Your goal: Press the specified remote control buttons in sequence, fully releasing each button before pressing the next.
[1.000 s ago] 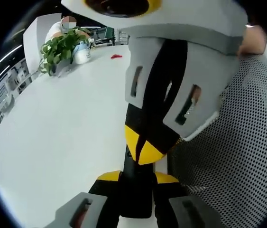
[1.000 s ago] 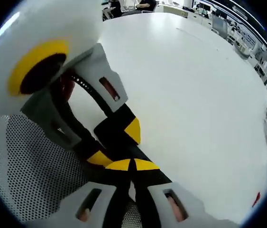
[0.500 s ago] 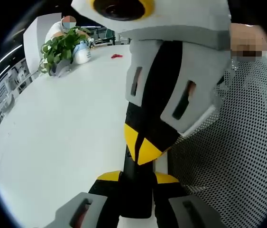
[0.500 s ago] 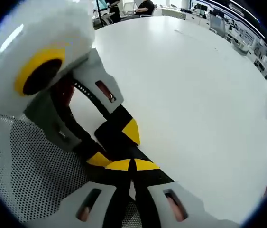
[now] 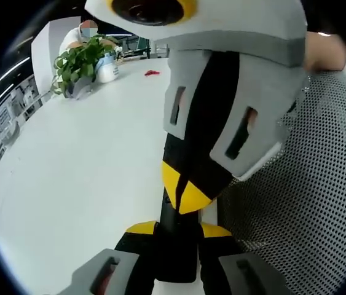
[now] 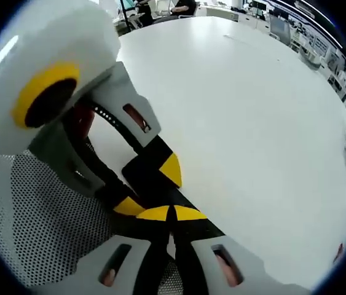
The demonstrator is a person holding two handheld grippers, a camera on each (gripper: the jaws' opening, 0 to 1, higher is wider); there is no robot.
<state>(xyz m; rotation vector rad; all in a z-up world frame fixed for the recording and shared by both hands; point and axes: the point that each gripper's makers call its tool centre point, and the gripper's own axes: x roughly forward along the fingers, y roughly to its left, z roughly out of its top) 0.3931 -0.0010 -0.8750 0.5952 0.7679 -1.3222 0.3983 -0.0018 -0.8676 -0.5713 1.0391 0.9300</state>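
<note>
A slim black object, apparently the remote control, stands between the yellow-tipped jaws of my left gripper, which is shut on it. My right gripper comes down from the top of the left gripper view. It is shut, and its yellow tips rest against the black object's upper end. In the right gripper view my right gripper points with its jaws together at the same dark piece, held by the left gripper coming in from the upper left. The buttons are hidden.
A wide white table lies under both grippers. A perforated grey mesh surface sits close beside them, also. A potted plant and a small red item stand at the far edge. A hand holds the right gripper.
Both views wobble slightly. The right gripper's body shifts a little against the left one and back; its tips stay on the black object and both grippers stay shut.
</note>
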